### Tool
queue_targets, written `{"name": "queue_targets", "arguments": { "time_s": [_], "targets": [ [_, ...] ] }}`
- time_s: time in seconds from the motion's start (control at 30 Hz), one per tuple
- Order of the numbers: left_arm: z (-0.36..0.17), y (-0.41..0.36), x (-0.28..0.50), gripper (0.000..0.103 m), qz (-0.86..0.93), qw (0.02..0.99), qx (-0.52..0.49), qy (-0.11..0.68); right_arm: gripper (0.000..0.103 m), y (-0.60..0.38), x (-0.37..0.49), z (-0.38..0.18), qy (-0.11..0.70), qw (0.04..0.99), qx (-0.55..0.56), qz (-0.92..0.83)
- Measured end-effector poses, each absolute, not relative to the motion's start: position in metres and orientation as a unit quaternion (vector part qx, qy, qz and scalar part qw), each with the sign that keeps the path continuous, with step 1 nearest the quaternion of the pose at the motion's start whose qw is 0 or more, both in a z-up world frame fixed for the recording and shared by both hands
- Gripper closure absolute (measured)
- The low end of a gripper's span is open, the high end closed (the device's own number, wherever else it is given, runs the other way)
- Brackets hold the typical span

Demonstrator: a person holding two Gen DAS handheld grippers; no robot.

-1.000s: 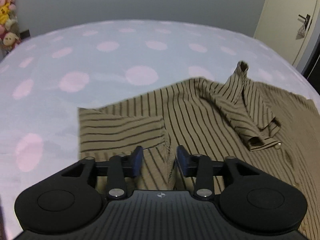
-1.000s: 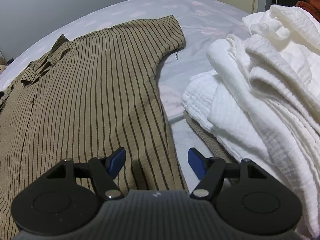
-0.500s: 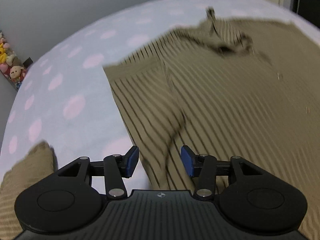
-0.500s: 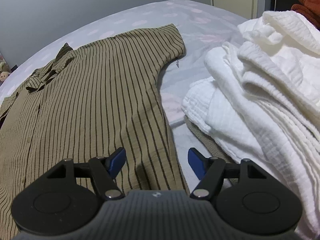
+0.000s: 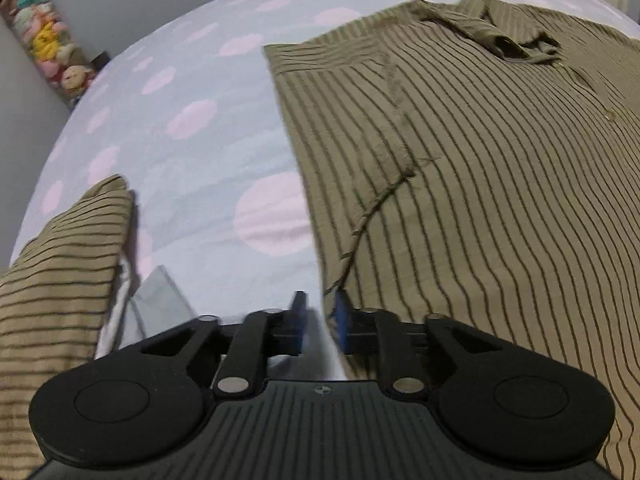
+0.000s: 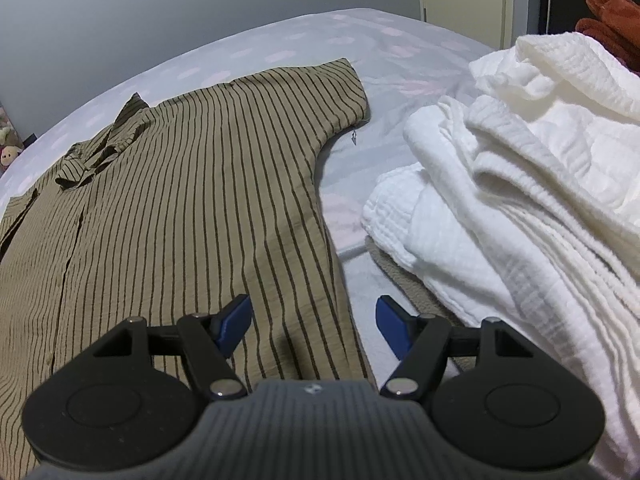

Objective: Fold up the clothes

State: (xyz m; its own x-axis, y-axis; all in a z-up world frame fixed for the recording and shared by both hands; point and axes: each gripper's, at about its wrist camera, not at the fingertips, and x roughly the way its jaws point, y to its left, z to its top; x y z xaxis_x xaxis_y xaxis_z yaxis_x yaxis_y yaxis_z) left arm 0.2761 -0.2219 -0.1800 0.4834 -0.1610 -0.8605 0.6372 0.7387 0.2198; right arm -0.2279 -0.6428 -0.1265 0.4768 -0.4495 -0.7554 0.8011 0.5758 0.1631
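Note:
An olive shirt with dark stripes (image 5: 500,200) lies flat on the dotted bedsheet (image 5: 200,160), collar at the far end, its left sleeve folded in over the body. My left gripper (image 5: 321,310) hangs low over the shirt's left side edge. Its jaws are closing to a narrow gap, the edge runs in at the right pad, and sheet still shows between the pads. In the right wrist view, my right gripper (image 6: 313,318) stands open above the same shirt (image 6: 180,200), whose right side edge passes under the gap without touching the pads.
A second striped olive garment (image 5: 60,288) lies at the near left, beside a clear flat piece (image 5: 160,300). A stack of white textured cloth (image 6: 520,184) rises close to the right of my right gripper. Plush toys (image 5: 52,48) line the far left wall.
My left gripper has swept back from the folded sleeve along the shirt's left side to a spot lower on that edge, and its jaws have narrowed. The right gripper has stayed put, open.

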Motion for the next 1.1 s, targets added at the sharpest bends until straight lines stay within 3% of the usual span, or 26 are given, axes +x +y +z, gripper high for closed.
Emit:
{"name": "queue_targets", "arguments": {
  "time_s": [0.23,0.3,0.4,0.6,0.73,0.87,1.1],
  "targets": [
    [-0.145,-0.215,0.261,0.082,-0.223,0.844,0.231,0.43,0.032,-0.649,-0.232,-0.106,0.328,0.828,0.285,-0.356],
    [-0.132,-0.221,0.254,0.077,-0.227,0.853,0.219,0.416,0.032,-0.655,-0.226,-0.093,0.325,0.835,0.28,-0.345],
    [-0.116,-0.236,0.243,0.06,-0.239,0.864,0.185,0.403,0.032,-0.67,-0.212,-0.07,0.32,0.849,0.261,-0.33],
    [-0.101,-0.28,0.223,0.052,-0.28,0.87,0.107,0.392,0.032,-0.735,-0.17,-0.039,0.316,0.859,0.227,-0.333],
    [-0.11,-0.31,0.21,0.051,-0.3,0.868,0.107,0.381,0.039,-0.798,-0.14,-0.04,0.316,0.85,0.233,-0.351],
    [-0.137,-0.338,0.206,0.051,-0.27,0.873,0.186,0.361,0.04,-0.861,-0.116,-0.052,0.308,0.843,0.237,-0.372],
    [-0.179,-0.346,0.23,0.051,-0.215,0.866,0.199,0.405,0.041,-0.944,-0.064,-0.085,0.347,0.836,0.209,-0.37]
  ]
}}
